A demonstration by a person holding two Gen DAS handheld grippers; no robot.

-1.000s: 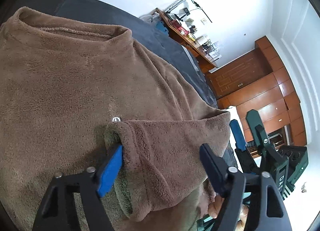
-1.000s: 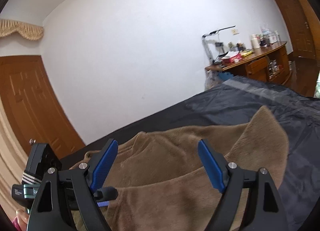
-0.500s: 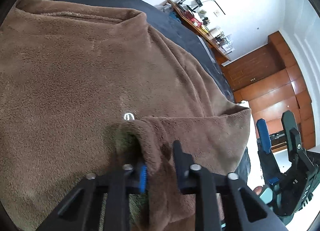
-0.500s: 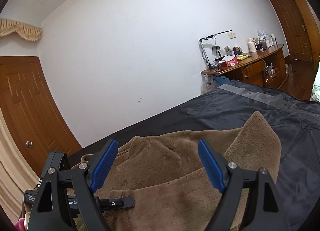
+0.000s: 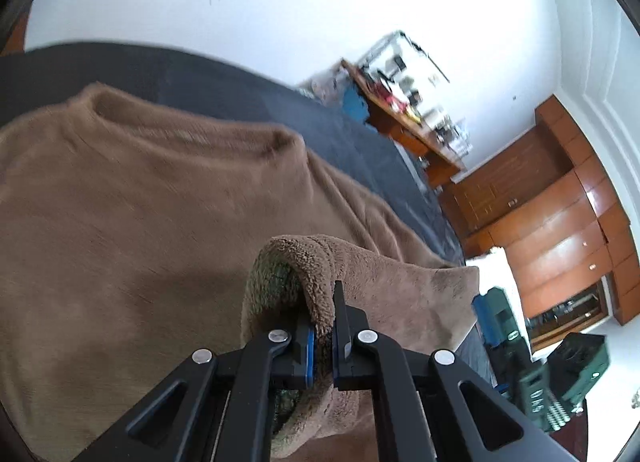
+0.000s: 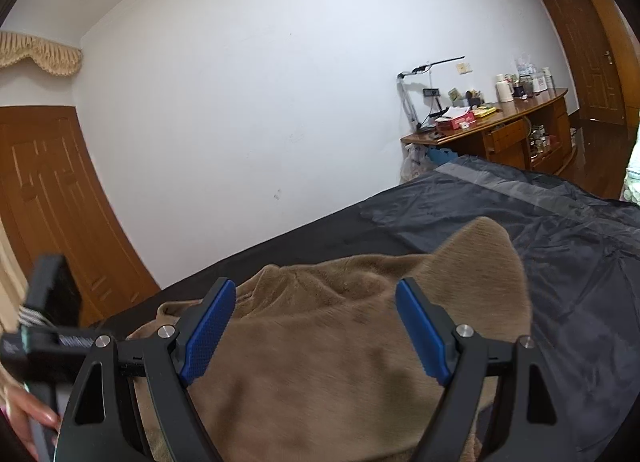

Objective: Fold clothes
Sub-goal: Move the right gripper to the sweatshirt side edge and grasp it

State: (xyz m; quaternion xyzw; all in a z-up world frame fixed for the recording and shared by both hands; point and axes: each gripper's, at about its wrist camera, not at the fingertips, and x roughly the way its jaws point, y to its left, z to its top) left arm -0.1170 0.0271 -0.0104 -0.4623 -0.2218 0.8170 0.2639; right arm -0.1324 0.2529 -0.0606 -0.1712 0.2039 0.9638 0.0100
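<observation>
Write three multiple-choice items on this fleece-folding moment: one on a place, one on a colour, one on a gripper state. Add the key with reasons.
1. Where does the brown fleece top lie?
A. on a dark cover spread over a bed
B. on the wooden desk
C. on the floor

2. What colour are the pads of the right gripper?
A. red
B. blue
C. yellow

3. What is the left gripper doing?
A. hanging open above the top
B. shut on nothing
C. shut on the sleeve cuff

Key:
1 A, the dark cover shows around the top's far edge in both views, and the desk stands apart by the wall.
2 B, both pads show blue, spread wide above the fleece.
3 C, the fingers pinch the cuff's rolled edge between them.
</observation>
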